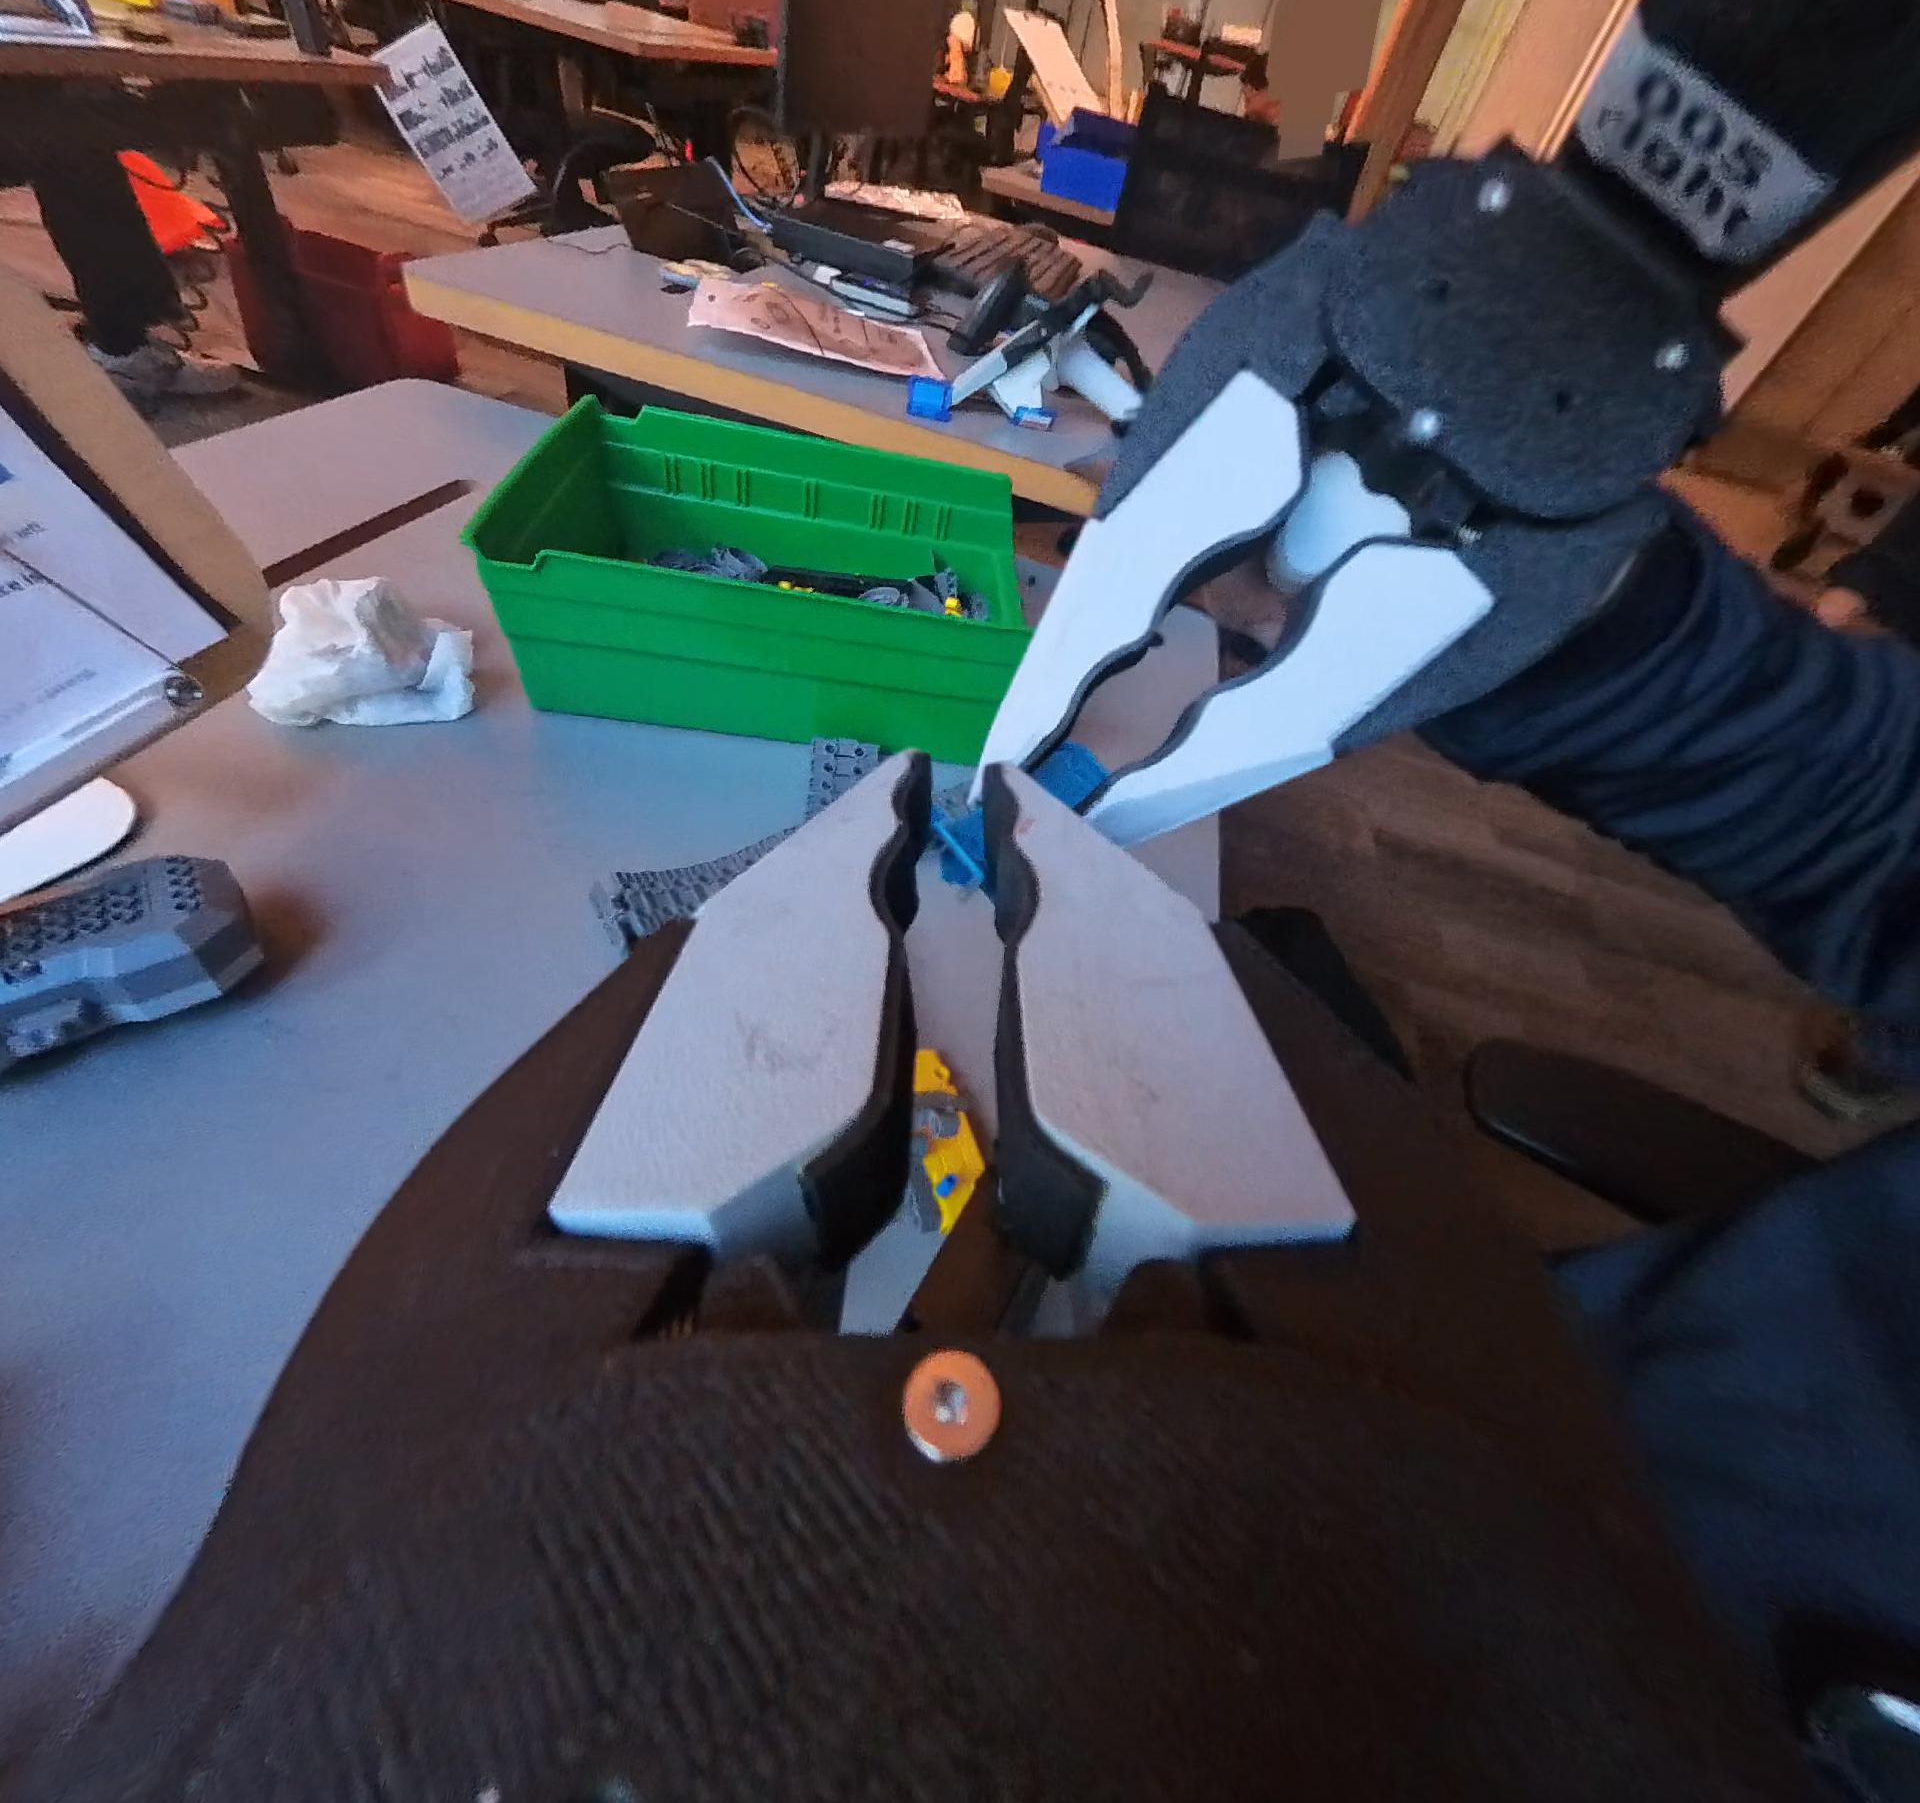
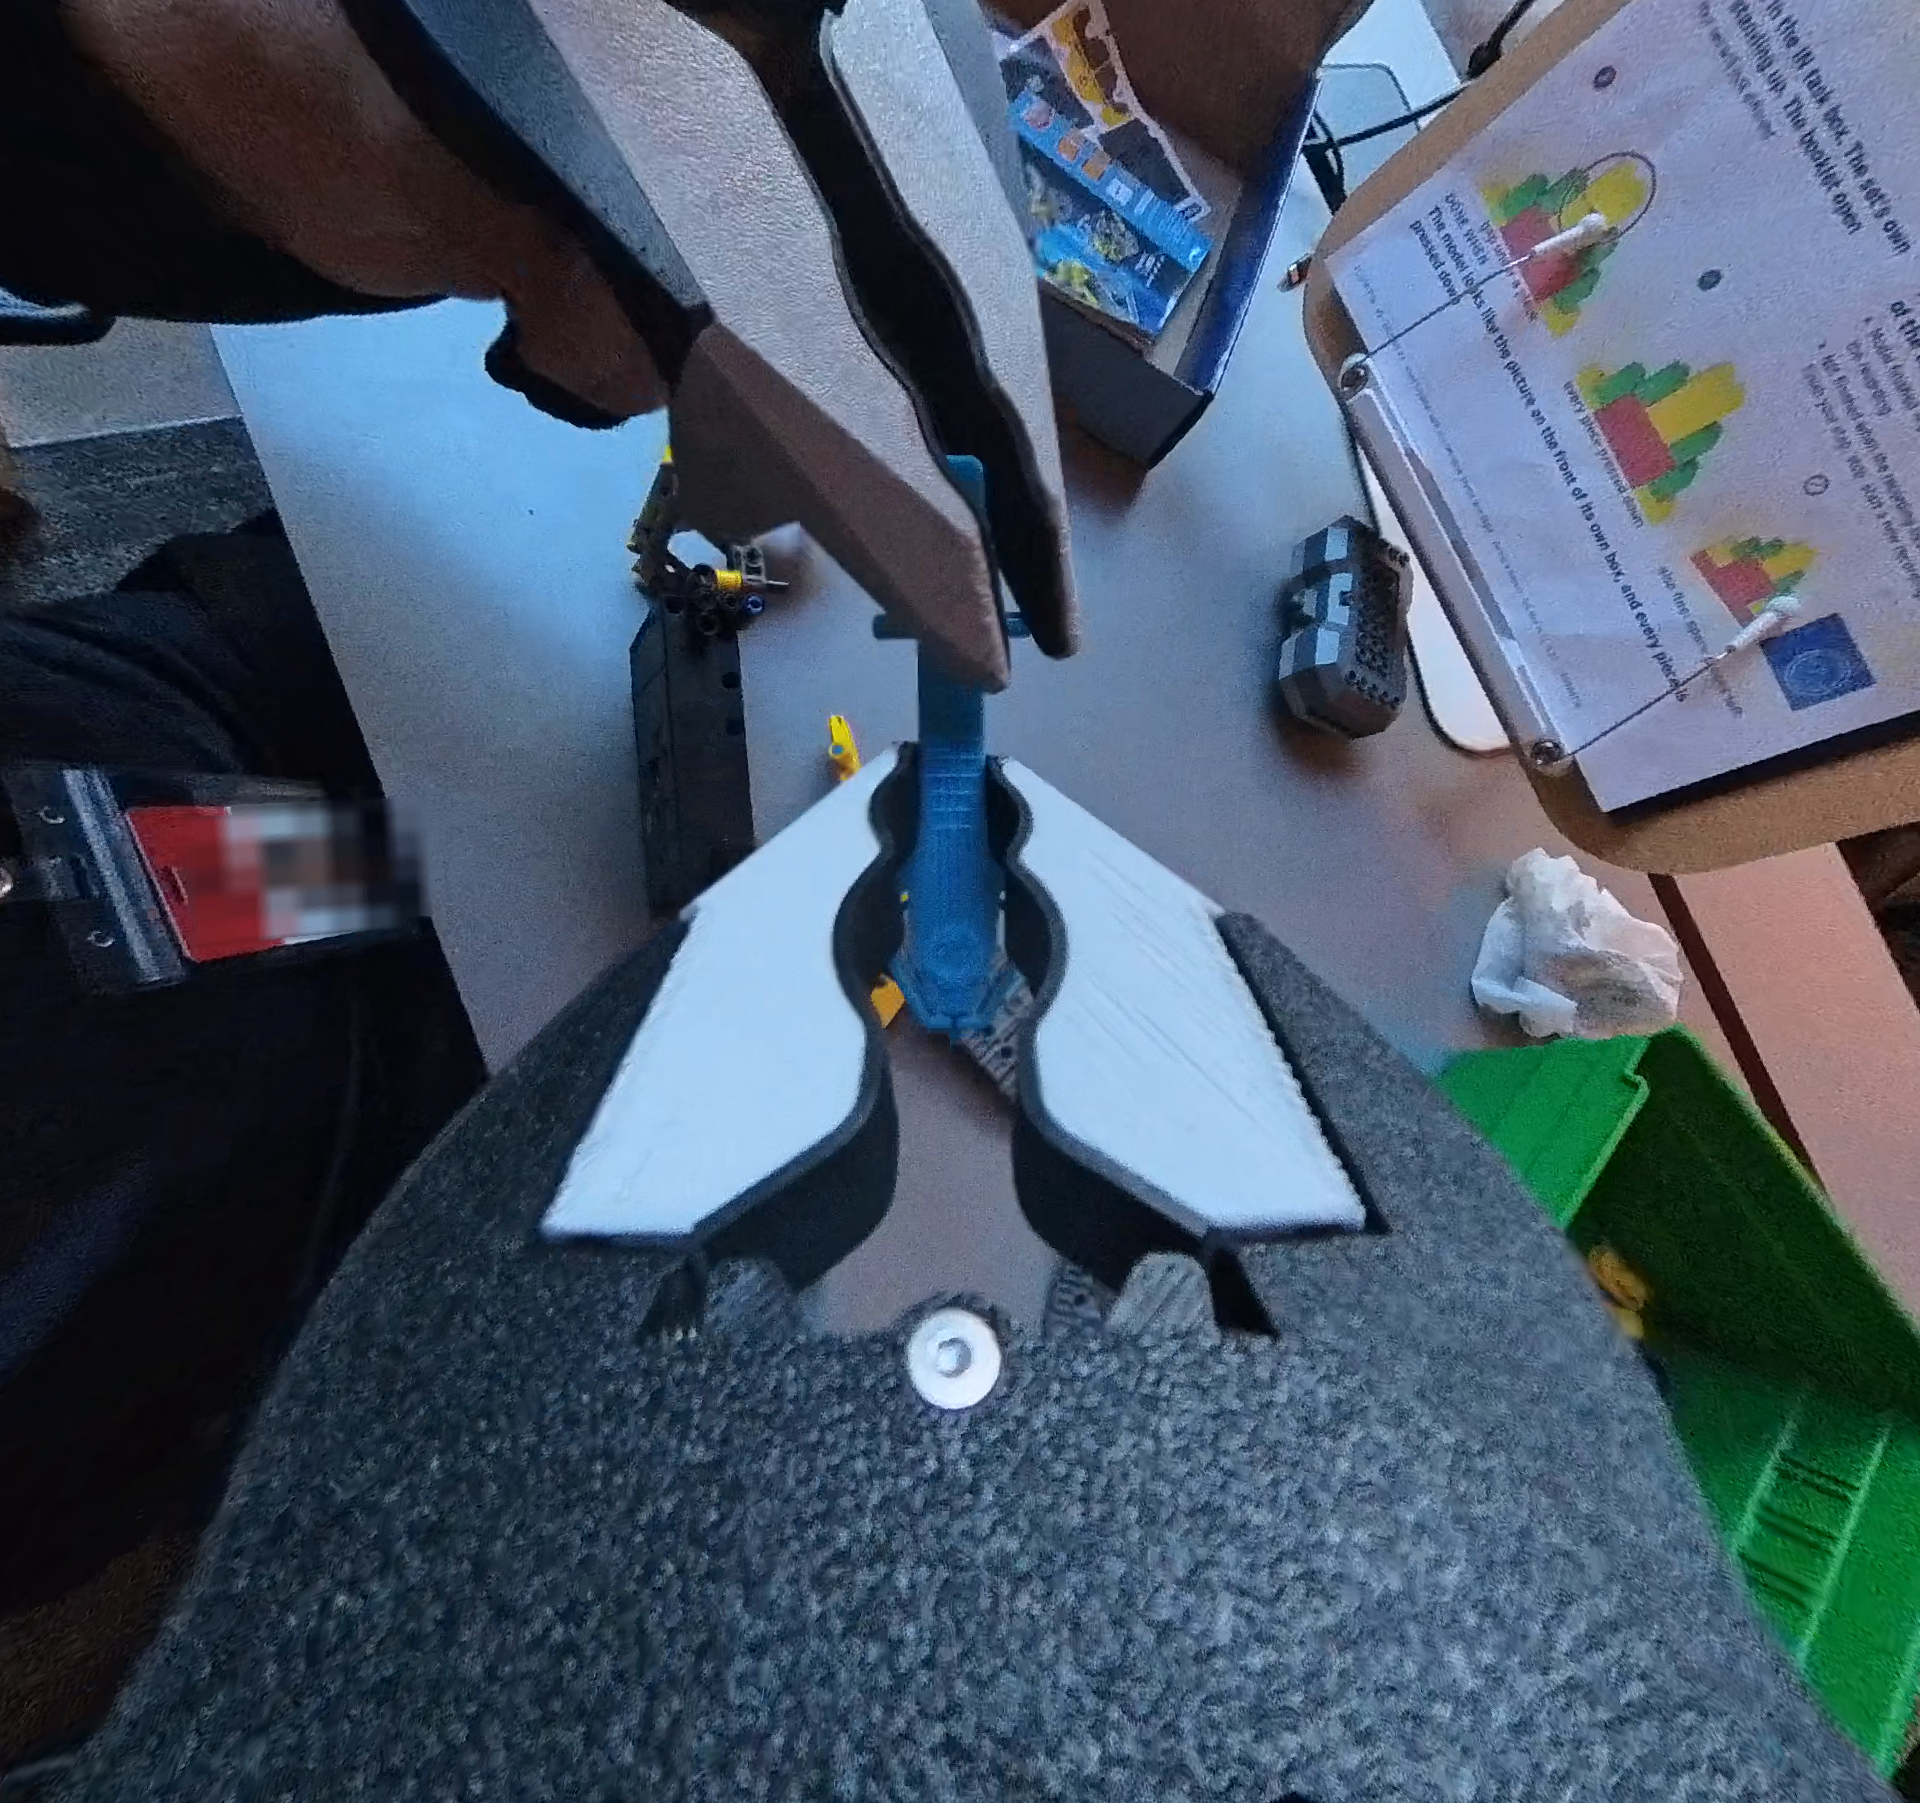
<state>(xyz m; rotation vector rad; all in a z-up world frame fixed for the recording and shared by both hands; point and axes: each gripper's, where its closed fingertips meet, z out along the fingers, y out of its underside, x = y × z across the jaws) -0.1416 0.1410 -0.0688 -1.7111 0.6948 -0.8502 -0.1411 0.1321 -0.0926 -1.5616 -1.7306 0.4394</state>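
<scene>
A long blue toothed brick piece is held in the air over the grey table by both grippers. My right gripper is shut on its near end. My left gripper comes in from above and is shut on its far end. In the left wrist view, the left gripper pinches the blue piece at its tips, and the right gripper meets it from the upper right. A small yellow and grey part lies on the table below the left fingers.
A green bin with grey and yellow parts stands behind. On the table are a crumpled white tissue, a grey brick block, grey track strips, a black beam and a small parts cluster. An instruction board stands at the right. The tips of both grippers are at nearly the same place. The grey brick block is about 30 centimetres from both grippers' fingertips. It is also in sight in the right wrist view.
</scene>
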